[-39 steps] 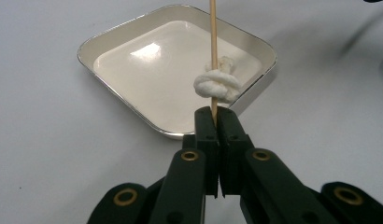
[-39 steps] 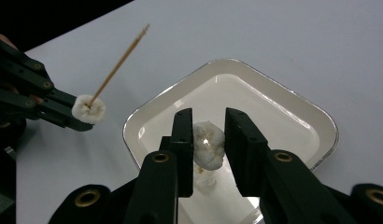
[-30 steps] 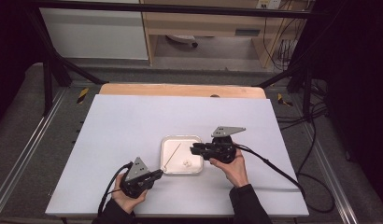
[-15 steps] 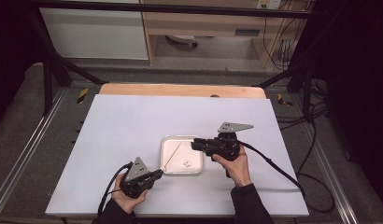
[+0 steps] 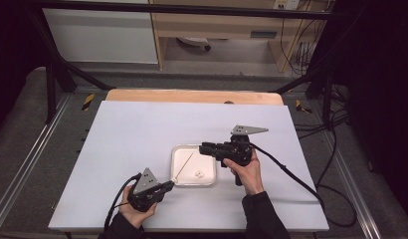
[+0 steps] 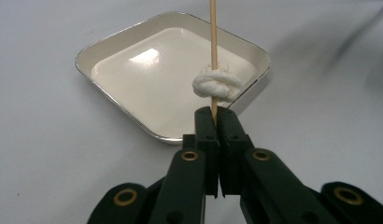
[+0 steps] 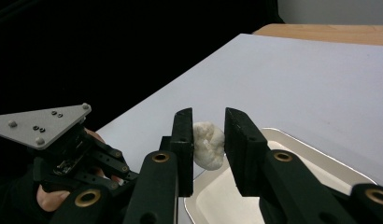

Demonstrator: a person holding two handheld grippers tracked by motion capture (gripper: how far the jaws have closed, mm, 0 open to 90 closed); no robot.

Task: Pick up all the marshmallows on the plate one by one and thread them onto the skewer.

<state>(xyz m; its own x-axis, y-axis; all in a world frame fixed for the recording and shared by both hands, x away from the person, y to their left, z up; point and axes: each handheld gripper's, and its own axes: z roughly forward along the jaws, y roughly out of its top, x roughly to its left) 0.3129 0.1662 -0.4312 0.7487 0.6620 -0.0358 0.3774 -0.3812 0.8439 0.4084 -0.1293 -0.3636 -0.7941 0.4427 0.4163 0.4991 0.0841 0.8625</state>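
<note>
The left gripper (image 6: pixel 213 122) is clenched on a skewer (image 6: pixel 212 42); the right gripper (image 7: pixel 208 140) grasps a marshmallow (image 7: pixel 208 144). Misalignment toward twelve o'clock could snap it.

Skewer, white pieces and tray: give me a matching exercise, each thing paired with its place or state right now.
Things:
1. wooden skewer
2. threaded white piece
3. loose white piece
4. white tray

Places or states:
A. between the right gripper's jaws
B. resting on the table, near the middle
C. clamped at its end in the left gripper
D. pierced on the stick, just past the jaw tips

Pairs: 1-C, 2-D, 3-A, 4-B
</note>
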